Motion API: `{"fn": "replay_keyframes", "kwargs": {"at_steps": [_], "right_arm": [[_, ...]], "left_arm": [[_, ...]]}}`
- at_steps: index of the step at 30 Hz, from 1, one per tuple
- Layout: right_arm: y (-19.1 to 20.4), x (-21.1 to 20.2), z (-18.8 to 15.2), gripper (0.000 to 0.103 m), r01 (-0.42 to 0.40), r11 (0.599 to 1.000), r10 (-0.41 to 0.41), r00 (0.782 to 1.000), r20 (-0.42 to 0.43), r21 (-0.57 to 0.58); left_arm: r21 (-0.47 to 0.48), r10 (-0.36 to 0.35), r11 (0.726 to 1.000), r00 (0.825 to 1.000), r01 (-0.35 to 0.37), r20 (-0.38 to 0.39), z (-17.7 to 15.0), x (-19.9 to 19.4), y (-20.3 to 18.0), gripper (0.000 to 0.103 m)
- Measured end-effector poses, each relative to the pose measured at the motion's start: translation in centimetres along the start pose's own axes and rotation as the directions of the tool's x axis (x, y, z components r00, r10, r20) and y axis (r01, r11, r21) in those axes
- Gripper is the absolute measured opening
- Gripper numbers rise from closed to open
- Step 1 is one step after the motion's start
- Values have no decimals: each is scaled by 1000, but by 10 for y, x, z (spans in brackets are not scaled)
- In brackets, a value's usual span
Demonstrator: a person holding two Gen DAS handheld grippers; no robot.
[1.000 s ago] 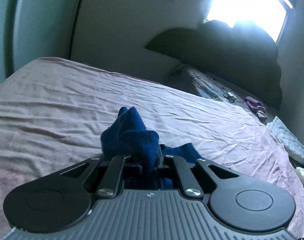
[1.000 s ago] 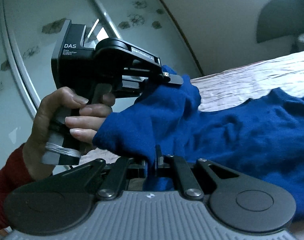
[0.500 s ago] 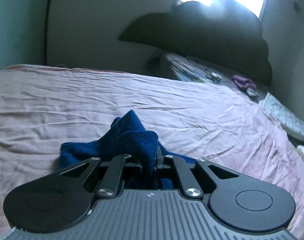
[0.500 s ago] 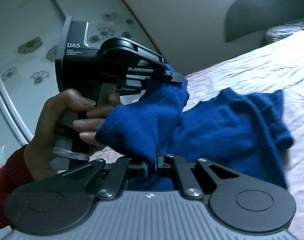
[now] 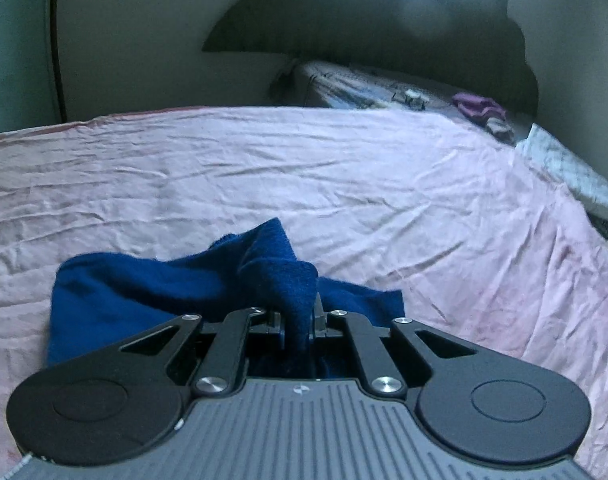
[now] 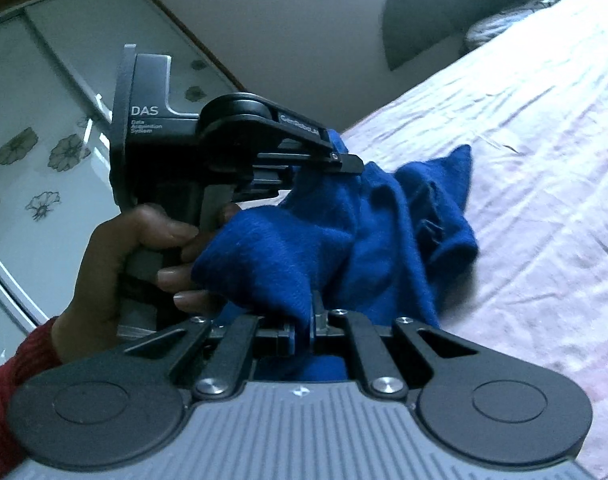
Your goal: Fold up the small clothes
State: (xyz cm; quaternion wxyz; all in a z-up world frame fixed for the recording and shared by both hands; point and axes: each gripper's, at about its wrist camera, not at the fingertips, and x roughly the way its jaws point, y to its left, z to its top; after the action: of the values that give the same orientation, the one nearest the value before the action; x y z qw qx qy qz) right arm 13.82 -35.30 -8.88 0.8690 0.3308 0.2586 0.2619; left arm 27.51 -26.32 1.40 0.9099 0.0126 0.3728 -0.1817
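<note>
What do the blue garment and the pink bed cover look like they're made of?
The small blue knitted garment looks like soft, fuzzy wool or fleece knit: matte, with a nap and thick rounded folds. The wrinkled pale pink bed sheet looks like thin woven cotton or a blend: fine sharp creases and a slight sheen. The fibre of either cannot be confirmed by sight.

Blue knit garment (image 5: 152, 292), dark royal blue, soft fuzzy fabric, bunched and creased, not flat. One edge is lifted off the bed (image 5: 343, 184) and pinched at two spots close together, w/ fabric sagging in a short fold between them. Rest trails down onto the pink sheet in loose folds; in the right wrist view a pointed corner (image 6: 459, 168) sticks up at the far side. Lies near the bed's near edge, approx. mid-width. Garment type can't be told.
</note>
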Motion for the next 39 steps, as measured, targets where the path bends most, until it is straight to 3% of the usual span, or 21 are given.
{"fn": "replay_keyframes", "kwargs": {"at_steps": [6, 12, 14, 20, 24, 28, 35, 39], "right_arm": [[-12, -1, -3, 7, 31, 999, -30, 999, -17, 35], [-18, -2, -3, 11, 43, 998, -41, 999, -34, 54], [-22, -2, -3, 18, 47, 996, -45, 998, -37, 70], [-30, -5, -2, 38, 2, 995, 0, 1000, -22, 105], [-34, -9, -2, 36, 13, 992, -14, 1000, 5, 123], [-40, -13, -1, 14, 35, 989, -38, 999, 21, 143], [-32, -14, -1, 14, 106, 990, -108, 994, 10, 92], [-17, -28, 9, 14, 198, 980, -198, 976, 85, 13]], "left_arm": [[-23, 1, 1000, 1000, -2, -16, 0, 12, -5, 22], [-47, -26, 999, 999, 28, 22, 2, 10, -11, 51], [-53, -29, 998, 998, 32, 52, 3, 5, -12, 64], [-73, 16, 997, 991, -6, 133, 8, -20, -1, 82], [-63, 111, 993, 981, -101, 162, -5, -44, 20, 85], [-13, 172, 985, 971, -172, 169, -31, -68, 36, 85], [137, 133, 978, 976, -157, 171, -81, -91, 32, 87], [224, 126, 960, 976, -165, 179, -107, -92, 23, 87]]}}
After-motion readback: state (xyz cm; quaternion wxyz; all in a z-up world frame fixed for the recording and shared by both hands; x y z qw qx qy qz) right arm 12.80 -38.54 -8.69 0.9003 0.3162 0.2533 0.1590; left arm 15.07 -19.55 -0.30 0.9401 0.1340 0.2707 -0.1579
